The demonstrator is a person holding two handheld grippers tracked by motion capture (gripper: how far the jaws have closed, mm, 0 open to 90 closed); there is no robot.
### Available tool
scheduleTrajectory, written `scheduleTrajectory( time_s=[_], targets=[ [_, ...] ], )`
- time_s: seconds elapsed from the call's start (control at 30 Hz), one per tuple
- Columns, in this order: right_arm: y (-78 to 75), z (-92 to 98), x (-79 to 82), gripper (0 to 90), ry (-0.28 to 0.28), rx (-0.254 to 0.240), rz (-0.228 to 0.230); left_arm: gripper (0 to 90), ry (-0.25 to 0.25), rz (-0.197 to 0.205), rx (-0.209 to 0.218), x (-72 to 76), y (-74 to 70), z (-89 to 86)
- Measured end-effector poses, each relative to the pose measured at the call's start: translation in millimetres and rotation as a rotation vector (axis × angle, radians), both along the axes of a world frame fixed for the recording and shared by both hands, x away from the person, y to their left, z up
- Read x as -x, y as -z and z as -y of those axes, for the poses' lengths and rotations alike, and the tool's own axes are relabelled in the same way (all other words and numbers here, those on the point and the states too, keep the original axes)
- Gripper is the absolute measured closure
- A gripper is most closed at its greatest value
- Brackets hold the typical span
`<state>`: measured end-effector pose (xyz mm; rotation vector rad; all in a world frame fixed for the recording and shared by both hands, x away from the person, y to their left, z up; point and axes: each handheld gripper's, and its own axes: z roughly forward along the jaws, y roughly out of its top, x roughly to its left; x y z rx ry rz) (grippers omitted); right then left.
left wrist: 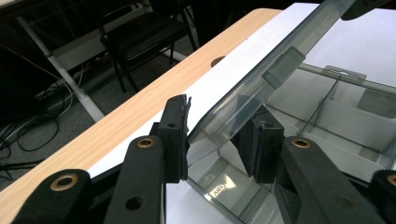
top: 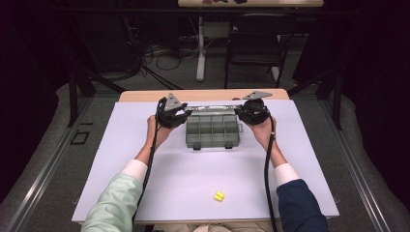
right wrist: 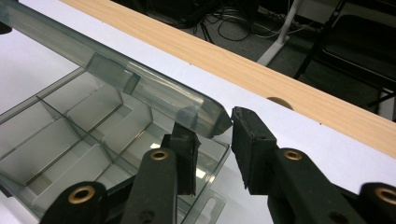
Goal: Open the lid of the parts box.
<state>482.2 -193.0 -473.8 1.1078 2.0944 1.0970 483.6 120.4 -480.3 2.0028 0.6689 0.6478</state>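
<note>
Dark curtains ring a white-topped table (top: 145, 159) where a clear grey compartment box (top: 212, 131) sits near the far wooden edge, its hinged lid (left wrist: 261, 74) raised. The left gripper (left wrist: 212, 140) has its jaws around the lid's left corner; whether both pads press cannot be made out. The right gripper (right wrist: 212, 151) stands astride the right corner (right wrist: 210, 119), a gap showing at one pad. A small yellow object (top: 219, 195) lies well apart, near the front.
</note>
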Motion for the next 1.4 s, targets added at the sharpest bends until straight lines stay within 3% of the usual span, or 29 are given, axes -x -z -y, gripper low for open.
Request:
scheduleTrajectory(
  time_s=[0.7, 1.03, 1.4],
  targets=[
    [-6.0, -1.3, 1.3, 72.9, 0.02, -0.003, 0.007, 63.5, 0.014, -0.043, 0.019, -18.0, -8.0, -1.8],
    [-0.4, -1.0, -9.3, 75.6, 0.042, -0.005, 0.003, 63.8, -0.013, -0.027, 0.045, -21.5, -5.6, -0.9],
    [5.6, -1.2, -16.1, 76.6, 0.069, -0.026, -0.008, 63.2, -0.046, -0.038, 0.074, -27.1, 1.7, 0.3]
  ],
)
